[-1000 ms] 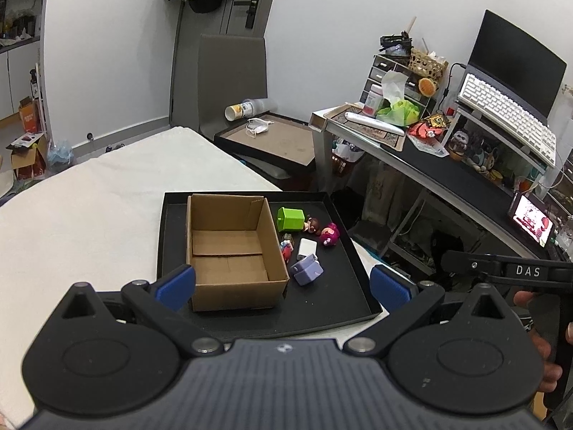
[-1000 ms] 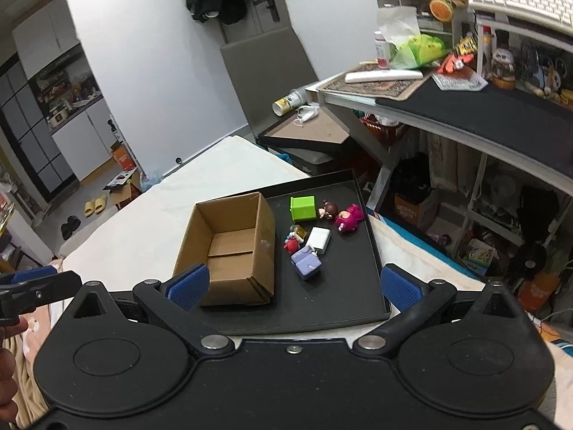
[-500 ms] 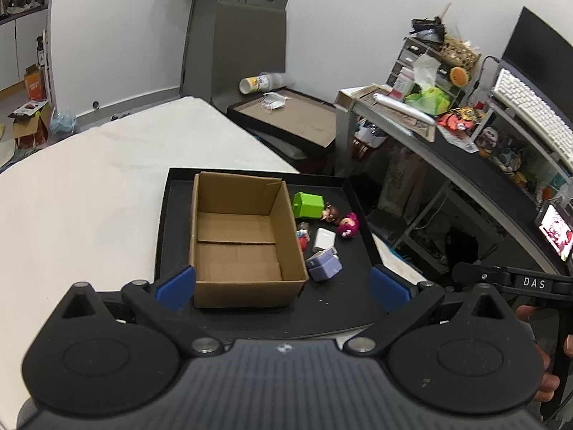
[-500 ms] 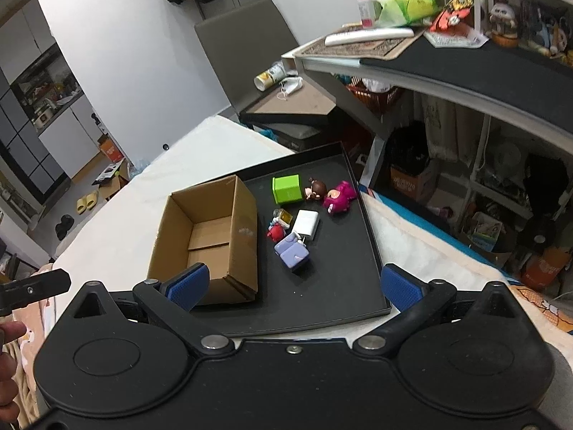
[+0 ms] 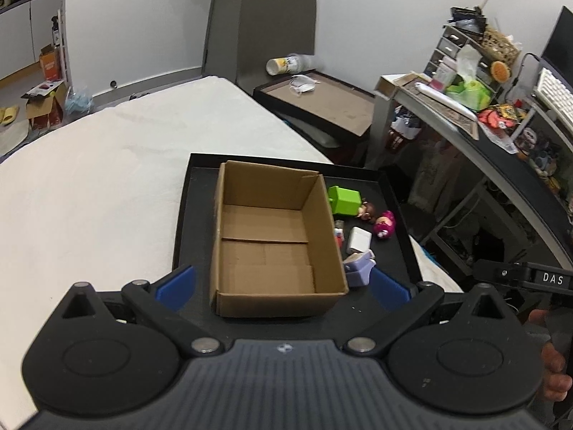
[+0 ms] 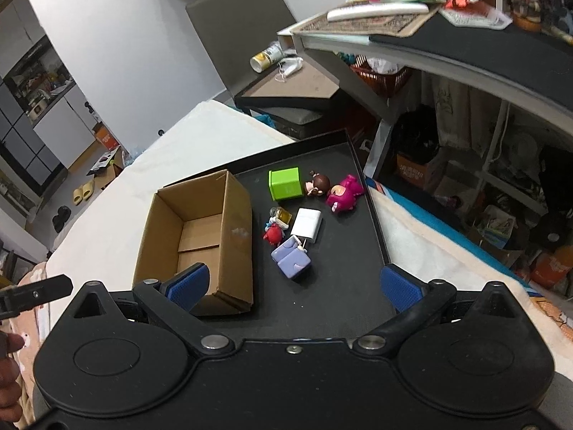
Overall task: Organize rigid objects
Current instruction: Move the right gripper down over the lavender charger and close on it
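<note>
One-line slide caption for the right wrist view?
Open right gripper above a black tray holding an empty brown cardboard box, green cube and small toys.

A bed covered in a white blanket [image 5: 107, 186] carries a shallow black tray [image 6: 343, 286] near its edge. On the tray sit an open cardboard box [image 6: 200, 236] and, just beside it, a cluster of small toys, among them a green cube [image 6: 285, 188], a white block [image 6: 307, 225] and a pink figure [image 6: 344, 197].
</note>
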{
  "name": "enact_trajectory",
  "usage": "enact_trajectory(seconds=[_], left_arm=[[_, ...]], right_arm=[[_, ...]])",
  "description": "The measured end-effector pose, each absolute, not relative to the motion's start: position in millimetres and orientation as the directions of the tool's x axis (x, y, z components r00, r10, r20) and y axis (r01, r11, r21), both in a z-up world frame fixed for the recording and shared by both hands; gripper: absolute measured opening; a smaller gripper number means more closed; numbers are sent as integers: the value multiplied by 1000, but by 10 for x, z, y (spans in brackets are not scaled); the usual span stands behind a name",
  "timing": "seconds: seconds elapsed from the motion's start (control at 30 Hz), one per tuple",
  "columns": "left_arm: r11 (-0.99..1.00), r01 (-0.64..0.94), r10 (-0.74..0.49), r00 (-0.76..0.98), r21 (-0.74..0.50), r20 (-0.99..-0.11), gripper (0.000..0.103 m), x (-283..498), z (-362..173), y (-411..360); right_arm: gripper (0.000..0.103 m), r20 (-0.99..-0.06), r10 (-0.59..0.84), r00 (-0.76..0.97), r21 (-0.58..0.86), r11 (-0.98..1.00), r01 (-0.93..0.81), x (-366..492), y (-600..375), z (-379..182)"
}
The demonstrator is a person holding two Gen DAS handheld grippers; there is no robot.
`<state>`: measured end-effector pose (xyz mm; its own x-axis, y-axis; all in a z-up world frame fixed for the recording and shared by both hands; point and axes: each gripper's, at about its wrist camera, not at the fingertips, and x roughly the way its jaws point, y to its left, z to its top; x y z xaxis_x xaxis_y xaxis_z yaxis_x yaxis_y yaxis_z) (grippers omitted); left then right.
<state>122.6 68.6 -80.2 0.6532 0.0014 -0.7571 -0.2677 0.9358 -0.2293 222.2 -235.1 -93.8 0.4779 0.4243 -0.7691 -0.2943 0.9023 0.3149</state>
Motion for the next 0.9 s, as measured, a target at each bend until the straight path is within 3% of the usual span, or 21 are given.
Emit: enact_trajectory(seconds=[0.33,0.4,0.67,0.9], left_arm=[[913,-337,27,609,-229,-793,100,1444,-1043,938],[902,-363,32,595,-233,-803,95,1495,-1104,1001],[870,-423,7,524,-253,-852,62,1689,-1428,1164],[852,-446,-30,484,-275,-875,55,1841,-1652,1263]], right_arm=[[95,-806,429,409,350,901,-255,2547,-2148,-1181],[94,-809,435,396,370,900,-231,2611,-2136,-1225],[90,-837,402,371,387,914,-118,2857,-2099,-1506],[82,-857,398,328,417,909,-14,3070,-2072,-1765]])
